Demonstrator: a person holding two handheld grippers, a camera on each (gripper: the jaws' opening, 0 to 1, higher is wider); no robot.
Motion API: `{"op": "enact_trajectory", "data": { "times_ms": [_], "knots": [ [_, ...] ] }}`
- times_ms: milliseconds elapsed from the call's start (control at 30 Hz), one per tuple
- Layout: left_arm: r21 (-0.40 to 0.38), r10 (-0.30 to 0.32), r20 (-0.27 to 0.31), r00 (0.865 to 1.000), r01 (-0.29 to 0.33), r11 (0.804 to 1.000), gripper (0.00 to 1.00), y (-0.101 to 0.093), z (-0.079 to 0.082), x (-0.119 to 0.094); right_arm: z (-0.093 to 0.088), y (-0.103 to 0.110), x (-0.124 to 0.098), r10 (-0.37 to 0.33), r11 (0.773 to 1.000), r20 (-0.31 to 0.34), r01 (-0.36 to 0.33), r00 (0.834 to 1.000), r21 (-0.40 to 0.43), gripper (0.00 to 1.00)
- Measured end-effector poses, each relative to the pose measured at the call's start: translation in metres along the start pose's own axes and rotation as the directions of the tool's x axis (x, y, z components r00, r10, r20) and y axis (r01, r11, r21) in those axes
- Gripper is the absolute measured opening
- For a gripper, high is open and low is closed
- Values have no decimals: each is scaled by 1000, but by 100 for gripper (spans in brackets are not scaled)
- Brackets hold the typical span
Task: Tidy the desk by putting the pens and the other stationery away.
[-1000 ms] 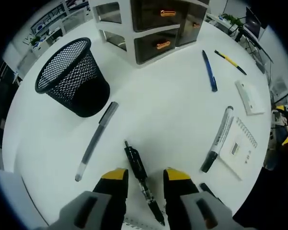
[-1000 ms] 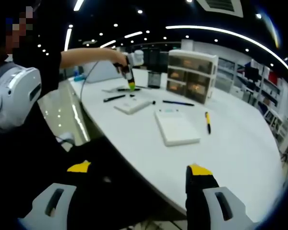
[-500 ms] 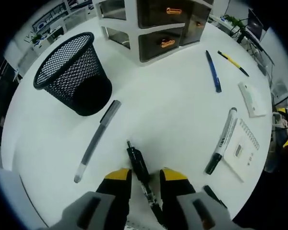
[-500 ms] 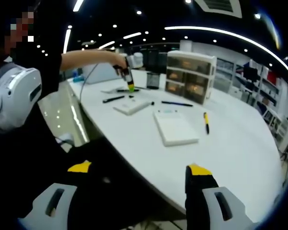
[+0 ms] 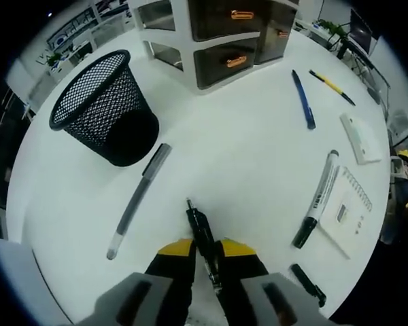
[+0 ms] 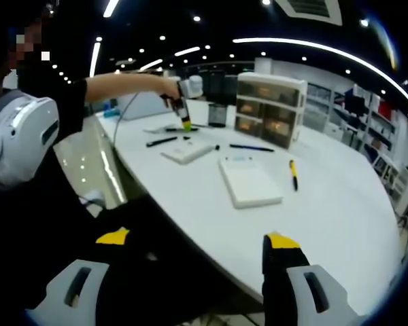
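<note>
Yellow-tipped jaws of the left gripper (image 5: pixel 205 250) are pinched on a black pen (image 5: pixel 204 238) lying on the smooth white desk (image 5: pixel 245 156); a second ago they stood wide on either side of it, and half a second ago they were half closed. The pen's tip points to 12 o'clock.

At 10 o'clock from the gripper lies a slim grey gel pen (image 5: pixel 137 200) with a clear end, slanted toward the basket (image 5: pixel 103 109), a round black wire-mesh cup standing upright at 11 o'clock. At 12 o'clock, far across the desk, stands a white drawer unit (image 5: pixel 221 34) with smoky translucent drawers and orange labels. At 1 o'clock lie a blue pen (image 5: pixel 303 100) and, beyond it, a yellow-and-black pen (image 5: pixel 332 87). At 2 o'clock a flat white eraser-like block (image 5: pixel 359 138) sits well apart from a grey marker (image 5: pixel 317 199) with a black cap, which lies just beside a spiral notepad (image 5: pixel 345 210). At 4 o'clock a short black object (image 5: pixel 306 284) lies near the desk edge; what it is cannot be told.

The right gripper (image 6: pixel 197 239) hangs off the desk's edge, jaws wide apart with nothing between them, as in the earlier frames. In its view the left gripper (image 6: pixel 183 112) is at 12 o'clock, down on the desk in a person's hand (image 6: pixel 168 85).
</note>
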State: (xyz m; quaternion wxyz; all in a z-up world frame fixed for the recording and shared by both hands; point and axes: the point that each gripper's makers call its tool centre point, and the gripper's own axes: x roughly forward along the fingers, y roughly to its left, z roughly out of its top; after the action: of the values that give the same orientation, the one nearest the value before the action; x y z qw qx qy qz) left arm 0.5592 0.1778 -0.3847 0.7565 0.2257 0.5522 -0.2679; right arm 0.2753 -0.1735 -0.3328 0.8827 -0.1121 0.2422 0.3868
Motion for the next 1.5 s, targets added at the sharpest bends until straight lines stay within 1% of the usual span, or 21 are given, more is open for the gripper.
{"op": "enact_trajectory", "data": {
  "times_ms": [267,433,567,700,867,1033,1067,1133,1200,1233,1300,1333,1400,1500],
  "knots": [
    [-8,-9,23,1000,9,1000,13,-2,-2,0,-1,2,-1,-3,1000,3,3,1000,1,73],
    [-15,-26,36,999,26,1000,12,0,-2,0,-2,2,-3,-4,1000,11,4,1000,7,73],
    [0,-24,38,999,24,1000,11,0,-2,0,-4,2,-3,-2,1000,13,1,1000,11,73],
    [17,-46,55,997,45,999,10,-6,-1,0,-6,1,-5,-4,1000,19,4,1000,17,73],
    [34,-39,68,997,37,999,10,-7,-1,-2,-6,2,-7,-3,1000,24,3,1000,21,73],
    [29,-47,138,989,43,999,10,-7,4,-13,-4,4,-9,-2,1000,29,2,1000,20,73],
    [23,-53,154,987,50,998,10,-8,5,-15,-4,4,-9,-3,1000,29,2,1000,19,73],
    [6,-75,212,974,76,997,10,-11,11,-21,-2,4,-9,-5,1000,31,5,999,16,73],
    [6,-84,237,968,85,996,10,-12,12,-27,-1,5,-9,-5,1000,33,5,999,14,73],
    [5,-83,261,962,84,996,10,-11,13,-31,0,6,-9,-6,1000,33,5,999,13,73],
    [2,-82,287,954,85,996,10,-10,13,-37,1,7,-8,-6,1000,32,6,999,10,73],
    [2,-86,319,944,90,996,10,-11,15,-41,2,7,-8,-6,1000,33,6,999,10,73],
    [-32,-83,362,928,101,994,10,-9,17,-48,4,8,-8,-7,1000,37,7,999,9,73],
    [-52,-75,423,903,107,993,10,-6,18,-60,7,10,-7,-8,1000,43,8,999,5,73]
  ]
}}
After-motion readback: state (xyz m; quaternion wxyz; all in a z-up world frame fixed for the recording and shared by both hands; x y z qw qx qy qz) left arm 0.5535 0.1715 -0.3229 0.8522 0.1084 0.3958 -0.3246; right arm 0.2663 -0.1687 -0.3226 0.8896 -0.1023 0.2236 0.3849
